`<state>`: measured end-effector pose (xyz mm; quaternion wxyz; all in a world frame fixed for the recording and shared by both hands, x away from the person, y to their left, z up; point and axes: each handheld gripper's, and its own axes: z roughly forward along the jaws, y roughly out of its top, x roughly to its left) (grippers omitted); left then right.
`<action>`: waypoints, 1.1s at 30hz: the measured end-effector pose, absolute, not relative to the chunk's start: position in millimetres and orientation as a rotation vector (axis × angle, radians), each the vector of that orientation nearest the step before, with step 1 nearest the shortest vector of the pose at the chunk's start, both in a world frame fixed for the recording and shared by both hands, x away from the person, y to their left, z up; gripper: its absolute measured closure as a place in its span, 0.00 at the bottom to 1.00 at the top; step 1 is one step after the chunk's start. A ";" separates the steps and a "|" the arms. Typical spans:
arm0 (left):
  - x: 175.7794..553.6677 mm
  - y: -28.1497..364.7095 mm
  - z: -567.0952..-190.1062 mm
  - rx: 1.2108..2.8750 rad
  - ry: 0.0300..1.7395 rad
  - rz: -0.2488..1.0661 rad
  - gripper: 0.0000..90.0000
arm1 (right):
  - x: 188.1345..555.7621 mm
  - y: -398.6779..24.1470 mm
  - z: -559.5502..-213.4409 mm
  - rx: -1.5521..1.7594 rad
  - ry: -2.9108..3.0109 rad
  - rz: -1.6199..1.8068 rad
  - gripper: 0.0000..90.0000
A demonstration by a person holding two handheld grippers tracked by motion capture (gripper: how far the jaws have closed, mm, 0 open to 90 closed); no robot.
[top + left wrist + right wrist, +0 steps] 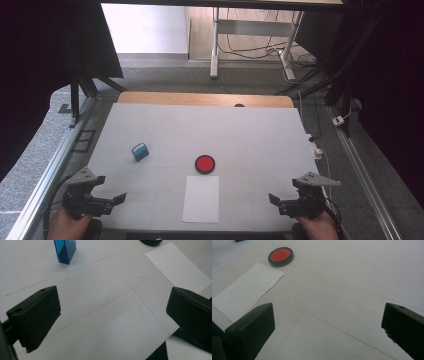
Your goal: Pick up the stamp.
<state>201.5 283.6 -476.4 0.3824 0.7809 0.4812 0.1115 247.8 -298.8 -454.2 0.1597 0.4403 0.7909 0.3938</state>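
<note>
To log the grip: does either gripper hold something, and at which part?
Nothing is held. The left gripper and right gripper have open, empty jaws.

White table top (pixel 250 130), wooden edge (pixel 200 98), floor cables (pixel 260 50)

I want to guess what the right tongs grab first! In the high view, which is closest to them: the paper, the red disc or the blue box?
From the right tongs:
1. Paper, lying to their left, at the near edge.
2. Red disc, just beyond the paper.
3. Blue box, far left.
</note>
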 end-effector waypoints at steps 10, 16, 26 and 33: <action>202.9 284.8 -476.8 1.990 1.233 0.280 0.00 | 249.0 -295.8 -455.1 1.232 2.298 1.110 0.00; 203.5 283.3 -476.9 2.007 1.235 0.278 0.00 | 248.2 -292.4 -455.5 1.197 2.330 1.085 0.00; 204.2 281.2 -477.3 2.024 1.243 0.282 0.00 | 248.6 -293.6 -455.3 1.199 2.335 1.103 0.00; 205.0 283.4 -476.4 2.004 1.231 0.299 0.00 | 248.2 -293.0 -455.2 1.188 2.344 1.102 0.00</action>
